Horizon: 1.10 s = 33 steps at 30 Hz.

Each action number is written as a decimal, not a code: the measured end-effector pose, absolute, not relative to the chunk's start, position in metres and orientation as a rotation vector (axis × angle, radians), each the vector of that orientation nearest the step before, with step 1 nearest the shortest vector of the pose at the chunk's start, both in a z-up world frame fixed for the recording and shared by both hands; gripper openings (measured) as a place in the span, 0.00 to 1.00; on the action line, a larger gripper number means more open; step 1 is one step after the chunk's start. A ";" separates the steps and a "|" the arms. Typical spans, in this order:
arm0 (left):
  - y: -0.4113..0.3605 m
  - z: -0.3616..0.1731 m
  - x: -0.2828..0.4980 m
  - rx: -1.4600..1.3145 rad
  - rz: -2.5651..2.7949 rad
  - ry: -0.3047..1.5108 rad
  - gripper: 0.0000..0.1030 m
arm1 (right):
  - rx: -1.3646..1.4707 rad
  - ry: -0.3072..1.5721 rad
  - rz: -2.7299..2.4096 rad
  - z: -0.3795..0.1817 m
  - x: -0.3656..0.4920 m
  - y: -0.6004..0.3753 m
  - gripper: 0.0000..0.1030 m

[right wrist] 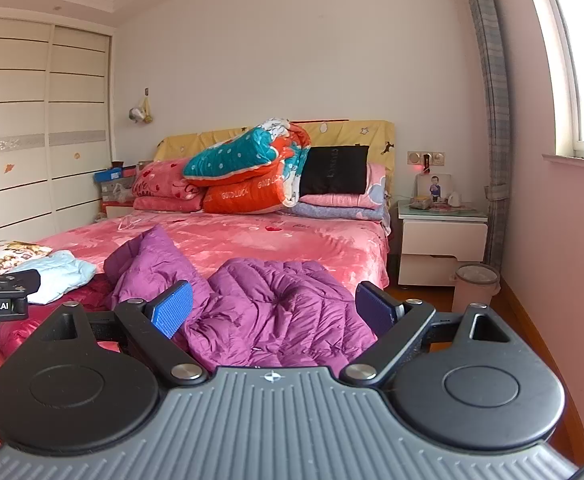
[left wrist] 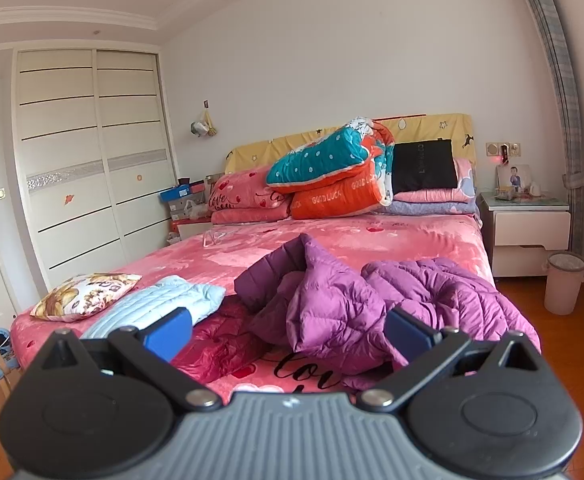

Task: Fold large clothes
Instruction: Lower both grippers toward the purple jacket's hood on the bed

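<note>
Both grippers are hanging wide apart, holding nothing: left gripper [left wrist: 288,334] and right gripper [right wrist: 274,306] hovering low in frame over the crumpled purple jacket [left wrist: 332,304] lying on the bed [left wrist: 372,236]

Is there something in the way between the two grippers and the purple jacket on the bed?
Nothing visible blocks them. The purple jacket lies crumpled on the bed, straight ahead of the open right gripper and the open left gripper. The light blue jacket lies off to the left, apart from this path.
</note>
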<state>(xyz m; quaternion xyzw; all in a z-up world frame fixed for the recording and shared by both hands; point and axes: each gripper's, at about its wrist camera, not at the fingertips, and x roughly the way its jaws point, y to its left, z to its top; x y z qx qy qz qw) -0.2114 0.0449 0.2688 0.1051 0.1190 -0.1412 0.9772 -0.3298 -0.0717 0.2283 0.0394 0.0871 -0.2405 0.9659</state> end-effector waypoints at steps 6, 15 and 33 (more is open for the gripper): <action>0.037 0.272 -0.214 0.220 -0.295 0.241 0.99 | 0.098 0.161 -0.498 0.231 -0.335 -0.078 1.00; 0.011 0.294 -0.209 0.171 -0.381 0.249 0.99 | 0.119 0.130 -0.566 0.233 -0.347 -0.098 1.00; -0.042 0.274 -0.109 0.059 -0.549 0.216 0.99 | 0.132 0.198 -0.717 0.194 -0.316 -0.164 1.00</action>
